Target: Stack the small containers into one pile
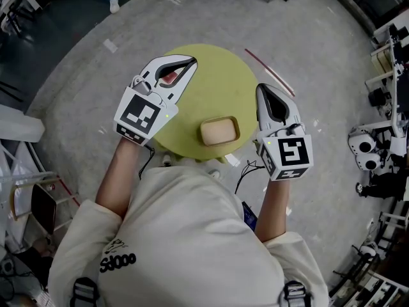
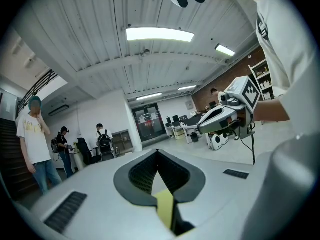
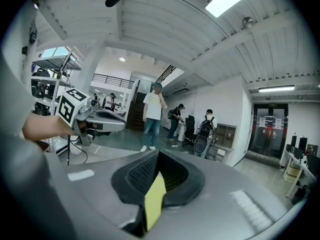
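Containers (image 1: 220,131) look nested, one tan pile at 6 o'clock on surface (image 1: 217,75). Left hand-held gripper (image 1: 188,64) at 10 o'clock, right hand-held gripper (image 1: 262,89) at 3 o'clock, both closed, empty. Avoid nudging pile.

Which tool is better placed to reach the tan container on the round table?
Right, probably. The right tool hangs just beside the container; the left tool points farther past it. Both are shut and empty.
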Demonstrator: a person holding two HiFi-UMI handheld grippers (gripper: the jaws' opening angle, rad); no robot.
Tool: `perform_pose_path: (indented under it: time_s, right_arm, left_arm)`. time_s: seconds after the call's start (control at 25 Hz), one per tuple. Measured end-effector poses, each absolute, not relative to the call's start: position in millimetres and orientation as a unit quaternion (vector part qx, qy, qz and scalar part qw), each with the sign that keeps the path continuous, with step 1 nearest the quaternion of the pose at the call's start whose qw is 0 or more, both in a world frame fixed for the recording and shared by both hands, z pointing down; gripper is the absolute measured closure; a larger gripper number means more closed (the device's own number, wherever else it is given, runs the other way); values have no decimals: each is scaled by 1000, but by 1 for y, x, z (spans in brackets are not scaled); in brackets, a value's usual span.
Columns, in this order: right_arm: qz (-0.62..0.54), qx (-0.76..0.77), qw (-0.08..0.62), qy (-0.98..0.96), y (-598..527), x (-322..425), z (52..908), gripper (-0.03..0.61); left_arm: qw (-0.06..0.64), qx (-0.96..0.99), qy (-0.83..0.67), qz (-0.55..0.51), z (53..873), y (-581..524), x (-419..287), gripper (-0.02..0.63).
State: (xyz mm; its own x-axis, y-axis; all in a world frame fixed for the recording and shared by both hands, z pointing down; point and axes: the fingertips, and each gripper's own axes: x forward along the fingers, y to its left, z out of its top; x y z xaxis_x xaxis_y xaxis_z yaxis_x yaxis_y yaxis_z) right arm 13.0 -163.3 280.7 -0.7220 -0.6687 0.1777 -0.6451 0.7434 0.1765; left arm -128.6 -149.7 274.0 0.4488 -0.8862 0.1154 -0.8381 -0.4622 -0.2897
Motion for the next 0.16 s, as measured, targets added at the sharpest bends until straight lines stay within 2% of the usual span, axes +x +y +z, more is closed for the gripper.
perform_pose_path:
  time_s: [0.16]
  right_arm:
    - [-48, 354, 117, -927, -161, 12, 285, 569]
  left_arm:
    - [93, -848, 507, -126, 277, -148, -127, 607]
